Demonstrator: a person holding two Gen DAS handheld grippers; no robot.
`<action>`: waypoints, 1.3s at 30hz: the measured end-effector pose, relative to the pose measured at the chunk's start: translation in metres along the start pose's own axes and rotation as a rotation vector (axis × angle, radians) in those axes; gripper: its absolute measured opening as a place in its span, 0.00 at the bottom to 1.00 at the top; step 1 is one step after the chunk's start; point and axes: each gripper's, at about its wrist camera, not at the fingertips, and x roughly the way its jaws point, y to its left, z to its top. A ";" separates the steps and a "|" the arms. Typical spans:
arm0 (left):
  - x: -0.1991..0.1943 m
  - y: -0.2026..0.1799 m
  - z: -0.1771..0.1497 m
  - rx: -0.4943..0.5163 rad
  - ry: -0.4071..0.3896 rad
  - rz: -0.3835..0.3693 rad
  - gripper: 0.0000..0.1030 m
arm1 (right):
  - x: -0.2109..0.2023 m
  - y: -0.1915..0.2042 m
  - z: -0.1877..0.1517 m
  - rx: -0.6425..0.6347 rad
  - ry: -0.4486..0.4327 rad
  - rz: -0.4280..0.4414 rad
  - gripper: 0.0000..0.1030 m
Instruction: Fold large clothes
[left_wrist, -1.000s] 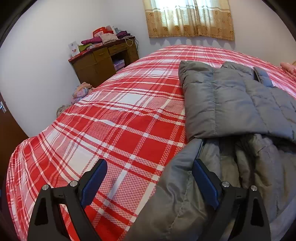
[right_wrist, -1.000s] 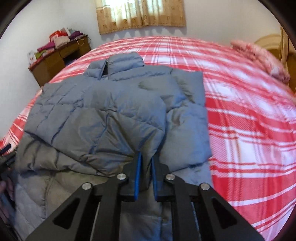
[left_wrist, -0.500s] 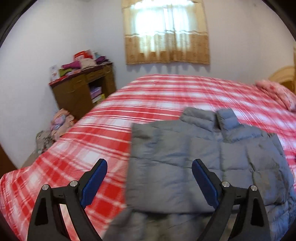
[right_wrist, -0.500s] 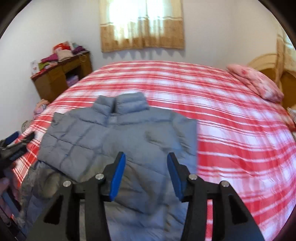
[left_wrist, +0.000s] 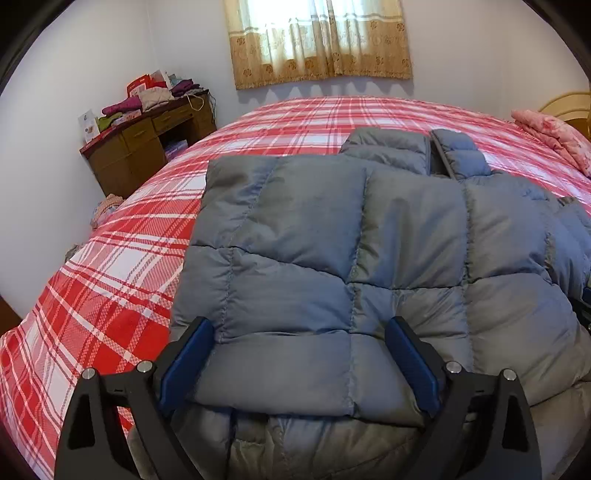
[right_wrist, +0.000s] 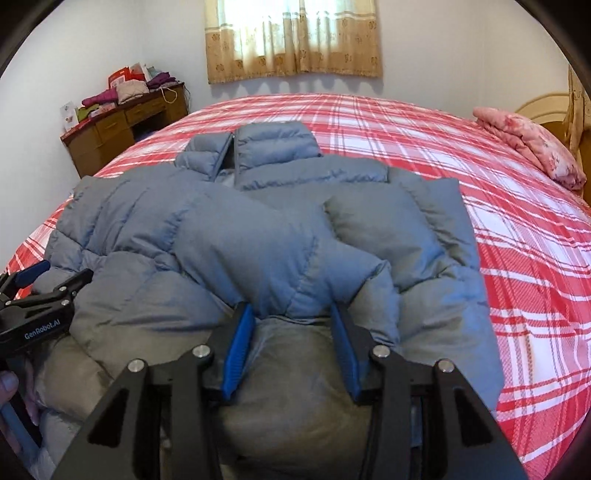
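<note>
Two tools hover over a grey puffer jacket (left_wrist: 369, 251) spread on the red plaid bed (left_wrist: 122, 266). Left tool (left_wrist: 299, 336) stands wide apart, its blue pads either side of a folded quilted edge without pressing it. Right tool (right_wrist: 291, 325) has just been opening and is now partly spread, a sleeve fold lying just ahead between its pads, ungripped. Beyond both tools the jacket's collar (right_wrist: 258, 147) points toward the curtain (right_wrist: 291, 37).

1. Puffer jacket (left_wrist: 369, 258) — grey-blue, quilted in squares.
2. Bedspread (right_wrist: 424, 122) — red, white and pink plaid.
3. Curtain (right_wrist: 291, 37): tan, floral border.
4. Pillow (right_wrist: 528, 144): pink floral.
5. Desk (left_wrist: 147, 147): brown.
6. Gripper pads (right_wrist: 240, 350): blue, on black arms.
</note>
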 end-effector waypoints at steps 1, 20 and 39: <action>0.000 0.000 -0.001 0.001 0.002 0.001 0.93 | 0.000 0.000 -0.001 0.000 0.003 -0.001 0.45; -0.041 0.052 0.081 -0.086 -0.118 -0.011 0.94 | -0.044 -0.029 0.055 0.058 -0.070 -0.012 0.47; 0.082 0.043 0.056 -0.108 0.098 0.028 0.95 | 0.043 -0.037 0.044 0.050 0.024 -0.102 0.49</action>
